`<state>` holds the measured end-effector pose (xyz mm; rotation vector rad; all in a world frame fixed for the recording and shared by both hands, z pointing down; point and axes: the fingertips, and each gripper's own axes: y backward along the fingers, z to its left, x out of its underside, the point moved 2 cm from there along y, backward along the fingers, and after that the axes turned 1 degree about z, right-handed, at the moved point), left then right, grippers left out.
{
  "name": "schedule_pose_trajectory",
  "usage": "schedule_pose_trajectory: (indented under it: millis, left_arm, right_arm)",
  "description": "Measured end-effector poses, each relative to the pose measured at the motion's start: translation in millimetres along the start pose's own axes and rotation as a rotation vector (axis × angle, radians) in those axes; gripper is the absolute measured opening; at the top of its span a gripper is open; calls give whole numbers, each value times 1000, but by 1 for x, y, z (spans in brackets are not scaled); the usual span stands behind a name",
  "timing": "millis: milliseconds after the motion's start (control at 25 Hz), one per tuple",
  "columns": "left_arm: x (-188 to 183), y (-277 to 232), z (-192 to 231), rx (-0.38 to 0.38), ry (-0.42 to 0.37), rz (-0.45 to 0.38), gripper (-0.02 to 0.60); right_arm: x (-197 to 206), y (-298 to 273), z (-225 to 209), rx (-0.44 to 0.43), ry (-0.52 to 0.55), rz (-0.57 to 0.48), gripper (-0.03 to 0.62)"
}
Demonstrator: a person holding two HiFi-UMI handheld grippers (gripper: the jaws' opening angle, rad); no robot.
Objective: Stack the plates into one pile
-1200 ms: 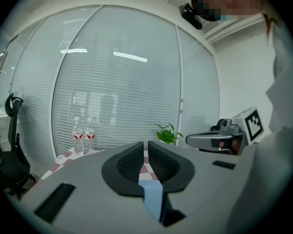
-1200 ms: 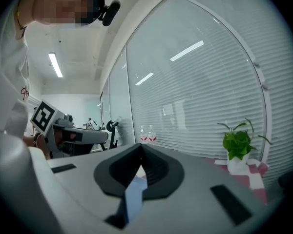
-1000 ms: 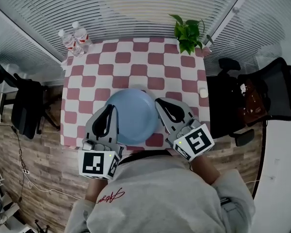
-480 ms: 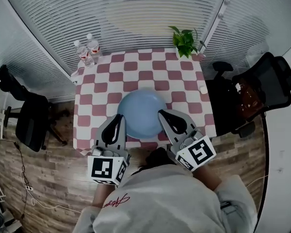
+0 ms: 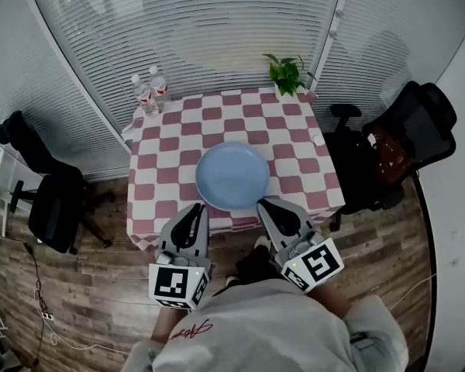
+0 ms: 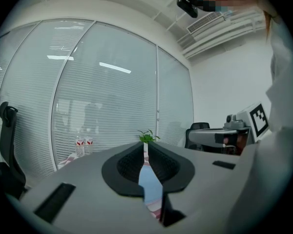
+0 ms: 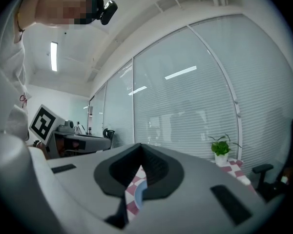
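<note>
A light blue plate [image 5: 232, 175] lies on the red-and-white checked table [image 5: 178, 149], near the middle of its front half; whether more plates lie under it cannot be told. My left gripper [image 5: 192, 211] hangs just off the table's front edge, left of the plate, shut and empty. My right gripper [image 5: 265, 205] is level with it on the right, also shut with nothing held. In the left gripper view only a sliver of the plate [image 6: 147, 182] shows past the closed left gripper [image 6: 145, 147]. The right gripper [image 7: 139, 165] likewise frames a sliver of the plate [image 7: 140, 191].
Two water bottles [image 5: 151, 91] stand at the table's far left corner and a potted plant [image 5: 287, 74] at the far right. A small white object [image 5: 319, 139] sits by the right edge. Black office chairs [image 5: 407, 142] [image 5: 50, 200] flank the table. Blinds cover the curved glass wall behind.
Both grippers have drawn back from beside the plate to beyond the table's front edge. The plate stays put on the table.
</note>
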<state>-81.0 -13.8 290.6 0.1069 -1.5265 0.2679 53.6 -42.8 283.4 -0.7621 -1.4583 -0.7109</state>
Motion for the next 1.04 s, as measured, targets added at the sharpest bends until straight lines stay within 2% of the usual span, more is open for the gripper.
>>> schedule_pose_trajectory:
  millis: [240,440,1040]
  left_arm:
    - [2,26,-13,16,-10,-10,38]
    - [1,42,-19,28,24,-28,38]
    - [-7,38,-15,19,-2,-41,38]
  right_arm:
    - [4,26,24,22,21,8,10]
    - [2,37,42,-1,49,-17,11]
    - [-2,30,37,7,89,-11,11]
